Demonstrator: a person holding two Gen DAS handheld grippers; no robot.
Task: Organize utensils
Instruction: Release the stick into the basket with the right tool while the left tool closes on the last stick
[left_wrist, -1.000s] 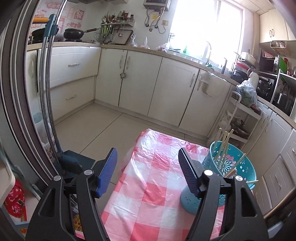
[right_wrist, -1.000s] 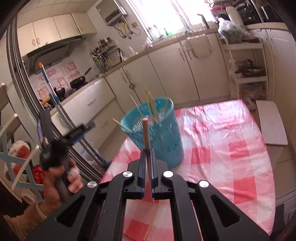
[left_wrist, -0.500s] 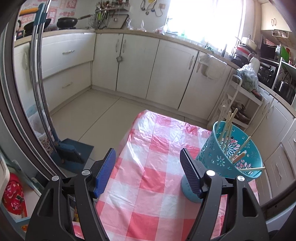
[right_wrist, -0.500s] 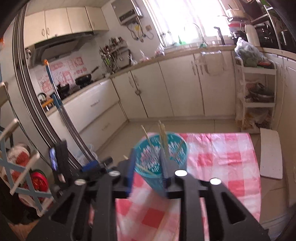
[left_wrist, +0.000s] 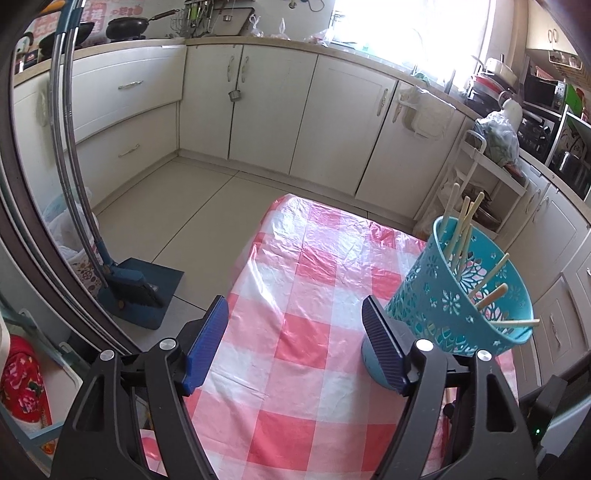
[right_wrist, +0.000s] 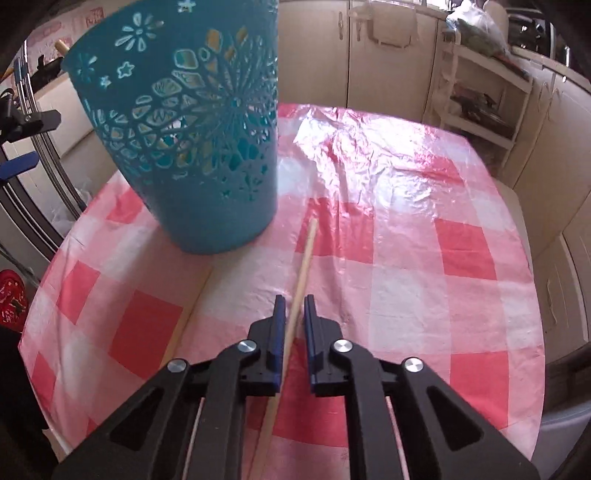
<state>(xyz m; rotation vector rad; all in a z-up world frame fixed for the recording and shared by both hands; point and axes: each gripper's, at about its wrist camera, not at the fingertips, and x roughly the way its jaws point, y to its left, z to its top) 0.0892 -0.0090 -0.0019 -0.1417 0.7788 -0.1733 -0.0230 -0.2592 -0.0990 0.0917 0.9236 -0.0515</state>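
Chopsticks (left_wrist: 458, 229) of pale wood stand in a teal plastic basket (left_wrist: 461, 317) with cut-out flowers, on a glossy, crinkled red-and-white check tablecloth (right_wrist: 461, 295). Cream cabinets (left_wrist: 266, 103) and a pale tiled floor (left_wrist: 166, 221) lie beyond. One loose chopstick (right_wrist: 304, 258) lies on the cloth beside the basket, running between the right gripper (right_wrist: 293, 301) jaws. These have just been closing, a narrow gap still showing either side. The left gripper (left_wrist: 295, 314) has just been opening – wide, nothing between its ribbed blue pads.

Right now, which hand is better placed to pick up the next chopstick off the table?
Right. The right gripper straddles a chopstick lying on the tablecloth; the left gripper hangs open beside the basket, with nothing between its jaws.
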